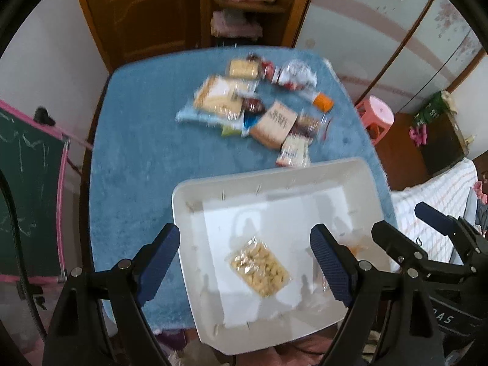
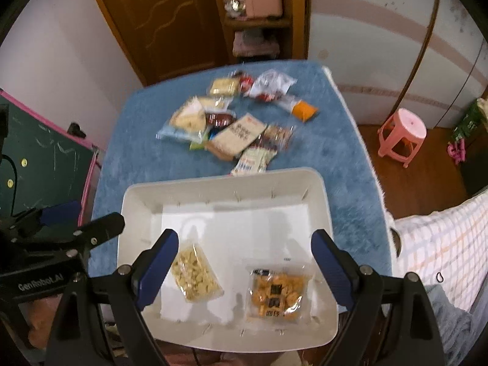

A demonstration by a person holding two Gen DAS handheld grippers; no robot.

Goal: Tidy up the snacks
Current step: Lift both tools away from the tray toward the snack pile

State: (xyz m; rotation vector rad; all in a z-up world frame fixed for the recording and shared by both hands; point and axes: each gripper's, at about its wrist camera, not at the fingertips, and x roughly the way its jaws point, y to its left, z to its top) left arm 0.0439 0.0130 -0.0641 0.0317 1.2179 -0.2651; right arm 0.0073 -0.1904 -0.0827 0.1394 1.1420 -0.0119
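While both grippers hang above the near end of the table, each points steeply down at the white tray (image 2: 323, 201). Left gripper (image 1: 245, 259): jaws wide apart, nothing between the blue pads, which clear the pale snack packet (image 1: 260, 265) lying flat on the tray floor below. Right gripper (image 2: 245, 262): jaws likewise spread, empty, with the orange snack packet (image 2: 276, 294) lying under the gap, nearer the right finger. In the right wrist view the pale packet sits just beside the left finger's pad, though whether they touch cannot be told (the finger overlaps its edge in the picture).

The two packets lie apart from each other in the tray, pale one on the left, orange one on the right, both near the tray's close wall. The tray rests at the near edge of the blue tablecloth (image 2: 137, 152), overhanging it slightly.

Further back, a loose pile of snack packets (image 2: 231, 122) lies on the cloth, well apart from both grippers; one white packet (image 2: 251, 160) at the pile's near end lies just beside the tray's far rim. Details of the pile are blurred.

Off the table: a pink stool (image 2: 401, 135) on the floor to the right, a green chalkboard (image 1: 27, 189) at left, a wooden door (image 2: 164, 15) behind.
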